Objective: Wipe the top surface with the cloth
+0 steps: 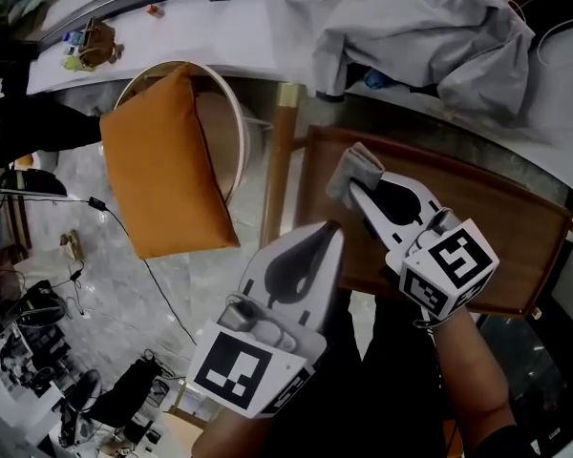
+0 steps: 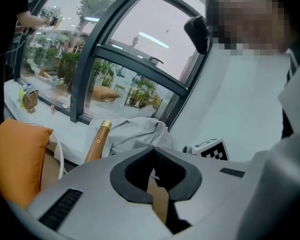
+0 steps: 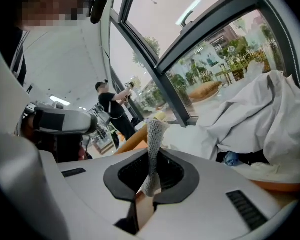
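Observation:
A folded grey cloth (image 1: 354, 169) is pinched in my right gripper (image 1: 357, 190), which is shut on it above the left part of the brown wooden top surface (image 1: 506, 222). In the right gripper view the cloth (image 3: 153, 149) stands up as a narrow strip between the jaws. My left gripper (image 1: 332, 229) hovers just left of the right one, near the surface's left edge; its jaws are shut with nothing between them. From the left gripper view (image 2: 152, 150) the jaws meet at the tip, and the right gripper's marker cube (image 2: 212, 149) shows beyond them.
An orange cushion (image 1: 162, 165) leans on a round white chair (image 1: 231, 113) at the left. A wooden post (image 1: 279, 160) stands between chair and table. A heap of pale grey fabric (image 1: 411, 27) lies on the white sill behind. Cables and bags lie on the marble floor (image 1: 95, 256).

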Available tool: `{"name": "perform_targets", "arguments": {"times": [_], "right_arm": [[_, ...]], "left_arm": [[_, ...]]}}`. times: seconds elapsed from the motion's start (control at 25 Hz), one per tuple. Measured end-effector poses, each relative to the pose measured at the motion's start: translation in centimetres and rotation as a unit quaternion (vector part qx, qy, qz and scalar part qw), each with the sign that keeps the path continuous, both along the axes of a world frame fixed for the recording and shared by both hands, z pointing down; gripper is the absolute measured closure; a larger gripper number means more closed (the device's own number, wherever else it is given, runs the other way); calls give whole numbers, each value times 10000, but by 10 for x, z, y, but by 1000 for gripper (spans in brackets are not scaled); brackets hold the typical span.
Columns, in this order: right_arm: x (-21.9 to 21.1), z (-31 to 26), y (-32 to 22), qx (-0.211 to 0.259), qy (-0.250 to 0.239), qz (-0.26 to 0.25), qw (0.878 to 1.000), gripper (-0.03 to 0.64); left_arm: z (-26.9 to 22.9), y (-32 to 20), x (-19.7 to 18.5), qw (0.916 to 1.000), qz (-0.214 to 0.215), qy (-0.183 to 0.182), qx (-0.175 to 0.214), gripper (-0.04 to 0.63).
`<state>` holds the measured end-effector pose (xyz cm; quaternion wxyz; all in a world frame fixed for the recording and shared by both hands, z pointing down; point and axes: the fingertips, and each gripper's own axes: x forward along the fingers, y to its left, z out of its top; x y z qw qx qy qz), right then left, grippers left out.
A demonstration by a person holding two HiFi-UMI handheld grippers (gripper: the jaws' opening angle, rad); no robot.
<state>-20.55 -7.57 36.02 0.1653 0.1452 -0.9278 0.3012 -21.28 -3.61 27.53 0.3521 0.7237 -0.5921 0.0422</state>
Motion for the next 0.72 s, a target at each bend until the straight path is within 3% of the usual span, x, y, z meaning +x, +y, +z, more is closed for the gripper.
{"name": "perform_targets", "arguments": {"times": [0.16, 0.44, 0.72], "right_arm": [[-14, 25, -4, -216, 101, -123, 9996, 580], [-33, 62, -3, -571, 475, -400, 9964, 580], [-48, 82, -4, -793, 695, -352, 9938, 580]], "left_arm": [[5, -9, -10, 9998, -185, -63, 2, 584], [28, -15, -18, 9996, -132, -185, -180, 584], [36, -19, -19, 9995, -113, -182, -214, 584]]}}
